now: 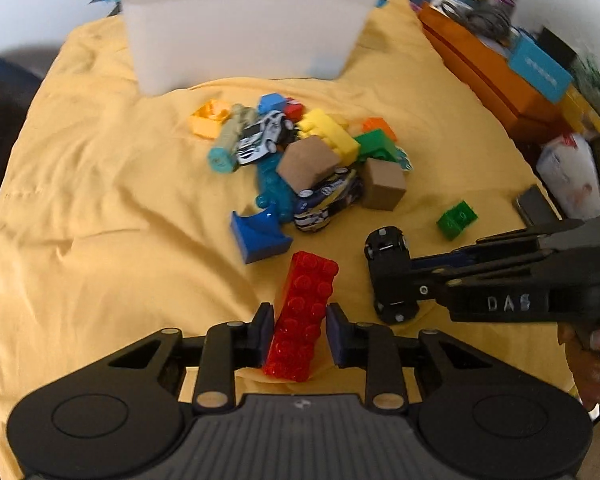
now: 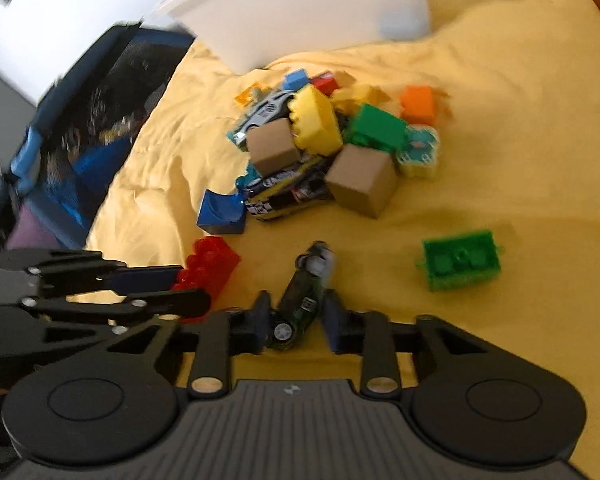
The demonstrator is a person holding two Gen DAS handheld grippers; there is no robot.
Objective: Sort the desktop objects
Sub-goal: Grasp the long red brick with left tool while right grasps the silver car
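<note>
My left gripper is shut on a long red studded brick, held tilted just above the yellow cloth; the brick shows again in the right wrist view. My right gripper is shut on a dark toy car turned on its side; the car also shows in the left wrist view. A pile of toys with bricks, cars and tan cubes lies ahead. A white plastic bin stands behind the pile.
A loose green brick lies right of the car, and a blue curved block sits near the red brick. Orange boxes and clutter line the right edge. A dark blue bag lies off the cloth's left edge.
</note>
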